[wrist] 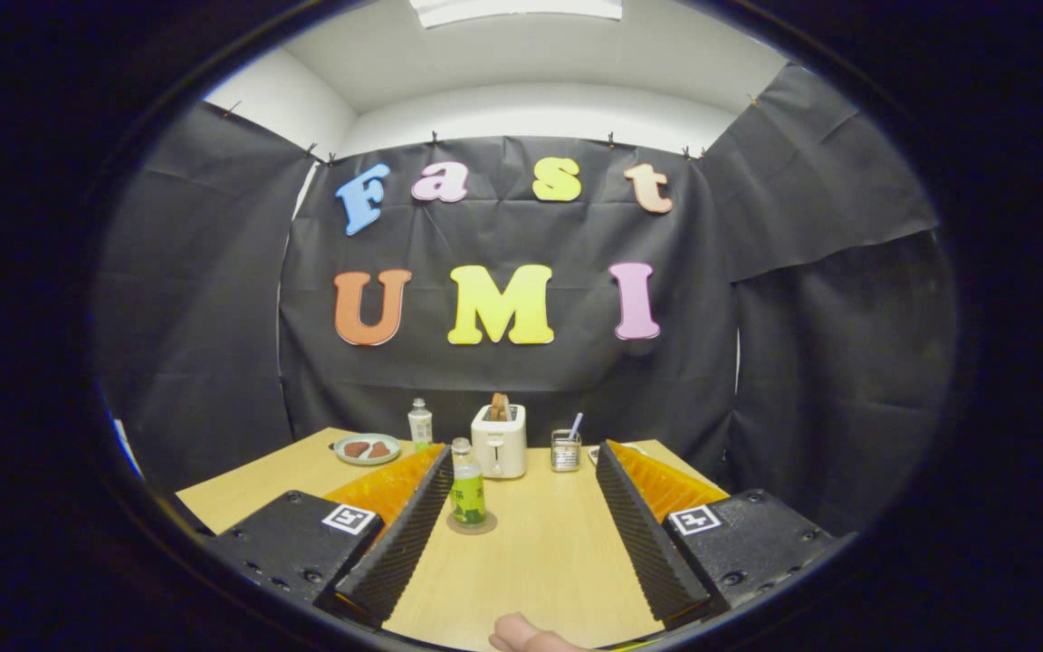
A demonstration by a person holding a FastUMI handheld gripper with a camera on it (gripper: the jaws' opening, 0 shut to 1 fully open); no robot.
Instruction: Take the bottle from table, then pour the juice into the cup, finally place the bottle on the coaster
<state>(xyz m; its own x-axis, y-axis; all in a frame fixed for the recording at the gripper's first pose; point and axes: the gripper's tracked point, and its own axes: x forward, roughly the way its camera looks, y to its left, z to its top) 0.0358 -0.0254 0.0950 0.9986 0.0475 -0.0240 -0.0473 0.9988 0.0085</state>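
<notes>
Place: staged recording booth | Evidence: black cloth wall (pixel 503 362) hung at centre, white ceiling (pixel 531 81) showed above, wooden table (pixel 540 561) below carried toaster (pixel 499 441) and plate (pixel 368 449)

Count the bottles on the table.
2. The green-label bottle stands on a coaster between the open tool's fingers; the smaller bottle stands farther back, near the plate.

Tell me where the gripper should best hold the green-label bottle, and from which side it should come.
Probably the labelled body of the green-label bottle, approached level from the front. It stands upright on a coaster, just inside one finger of the open gripper, so shift sideways to centre it first.
</notes>
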